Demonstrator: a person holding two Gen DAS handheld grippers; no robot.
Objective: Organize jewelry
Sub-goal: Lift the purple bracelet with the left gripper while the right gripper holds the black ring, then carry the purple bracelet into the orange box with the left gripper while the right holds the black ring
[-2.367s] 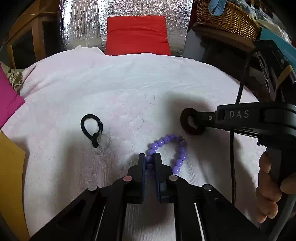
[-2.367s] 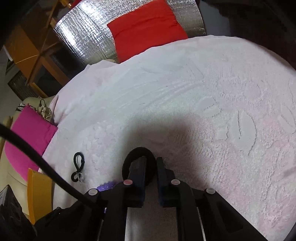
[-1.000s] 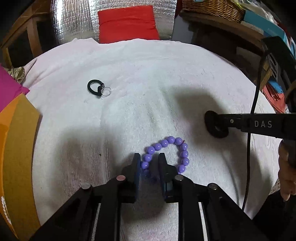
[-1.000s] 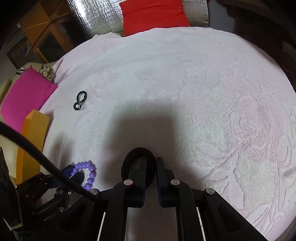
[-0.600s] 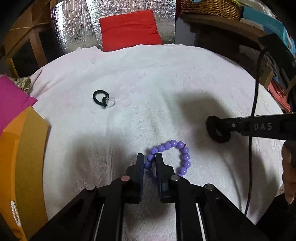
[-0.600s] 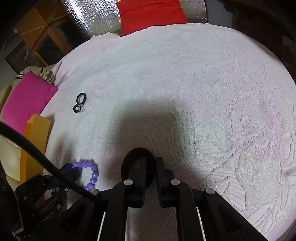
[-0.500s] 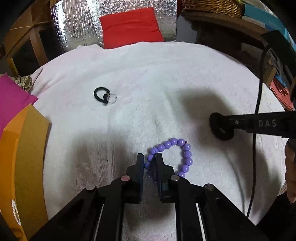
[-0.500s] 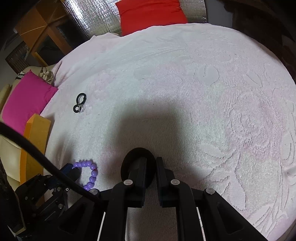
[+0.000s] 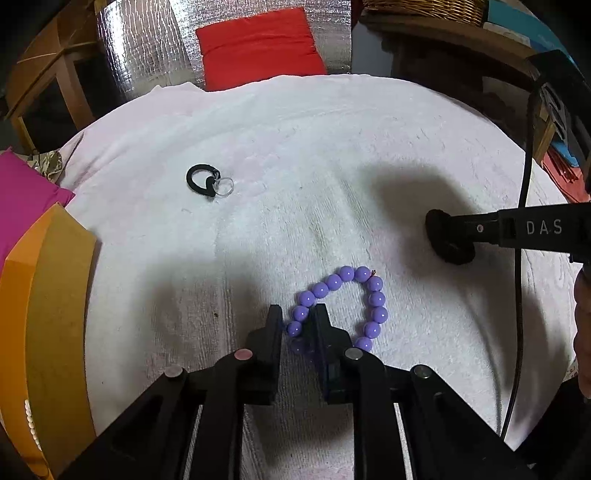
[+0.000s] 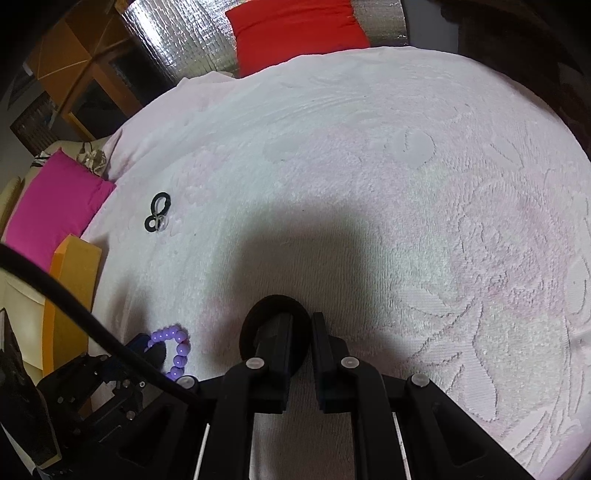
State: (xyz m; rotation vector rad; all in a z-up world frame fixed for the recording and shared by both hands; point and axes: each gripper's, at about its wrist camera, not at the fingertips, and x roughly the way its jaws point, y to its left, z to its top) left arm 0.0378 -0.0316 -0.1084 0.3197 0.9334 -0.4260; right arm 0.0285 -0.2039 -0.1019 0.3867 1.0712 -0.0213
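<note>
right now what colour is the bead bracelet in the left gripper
Purple; the bead bracelet in the left gripper shows best in the left wrist view.

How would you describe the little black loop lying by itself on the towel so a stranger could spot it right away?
Start at the white towel covering the surface, then look toward its side nearest the pink cushion. There lies the small black loop with a clear ring touching it. Unlike the purple bead bracelet and the thick black ring, no fingers touch it.

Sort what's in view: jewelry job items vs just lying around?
Job: purple bead bracelet between left gripper fingers; black ring in right gripper; black loop with clear ring.
Lying about: red cushion, pink cushion, wicker basket.
</note>
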